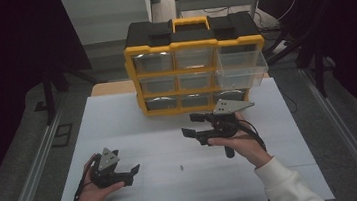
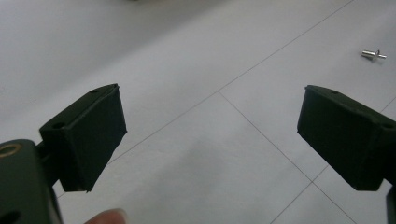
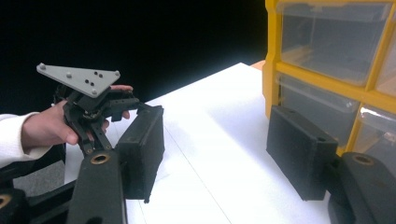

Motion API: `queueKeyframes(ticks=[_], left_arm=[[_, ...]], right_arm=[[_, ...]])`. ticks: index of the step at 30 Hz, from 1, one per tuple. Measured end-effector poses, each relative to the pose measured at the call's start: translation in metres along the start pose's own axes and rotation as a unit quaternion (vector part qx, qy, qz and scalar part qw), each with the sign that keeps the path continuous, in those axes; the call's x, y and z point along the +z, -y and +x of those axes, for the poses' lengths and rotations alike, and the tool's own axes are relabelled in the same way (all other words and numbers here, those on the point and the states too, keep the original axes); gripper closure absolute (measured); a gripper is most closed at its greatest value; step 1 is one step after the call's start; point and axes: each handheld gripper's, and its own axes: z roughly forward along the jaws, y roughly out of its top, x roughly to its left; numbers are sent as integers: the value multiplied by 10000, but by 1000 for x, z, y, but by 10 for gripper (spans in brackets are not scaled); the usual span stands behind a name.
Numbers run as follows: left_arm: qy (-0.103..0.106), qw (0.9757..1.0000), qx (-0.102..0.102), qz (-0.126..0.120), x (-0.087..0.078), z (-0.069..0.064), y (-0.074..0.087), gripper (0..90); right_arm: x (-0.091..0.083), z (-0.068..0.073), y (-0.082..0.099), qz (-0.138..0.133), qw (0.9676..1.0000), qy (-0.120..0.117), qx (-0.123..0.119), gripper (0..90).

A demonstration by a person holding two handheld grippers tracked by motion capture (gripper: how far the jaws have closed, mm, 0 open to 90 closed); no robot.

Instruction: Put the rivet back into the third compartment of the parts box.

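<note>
Lying just right of the open left gripper (image 1: 133,173): a small screw (image 1: 181,168).

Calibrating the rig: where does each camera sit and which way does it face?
High view: above the person's side, facing forward and down on the white table and yellow drawer cabinet; both forearms, left tongs, right tongs.
Left gripper view: on the left tongs, facing down at the tabletop and a small metal pin; a fingertip shows.
Right gripper view: on the right tongs, facing level across the table, cabinet beside; the other hand shows.
Shared: high and left gripper views both show the pin.
</note>
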Motion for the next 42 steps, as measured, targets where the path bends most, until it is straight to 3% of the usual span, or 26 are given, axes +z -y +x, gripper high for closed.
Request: queueKeyframes(ticks=[17, 42], left_arm=[[-11, 10000, -9, -21, -1, 0, 0, 82], [-5, 10000, 10, 8, -1, 0, 0, 82]], right_arm=[[20, -4, 25, 380, 9992, -36, 105, 362], [34, -3, 47, 810, 9965, -66, 176, 358]])
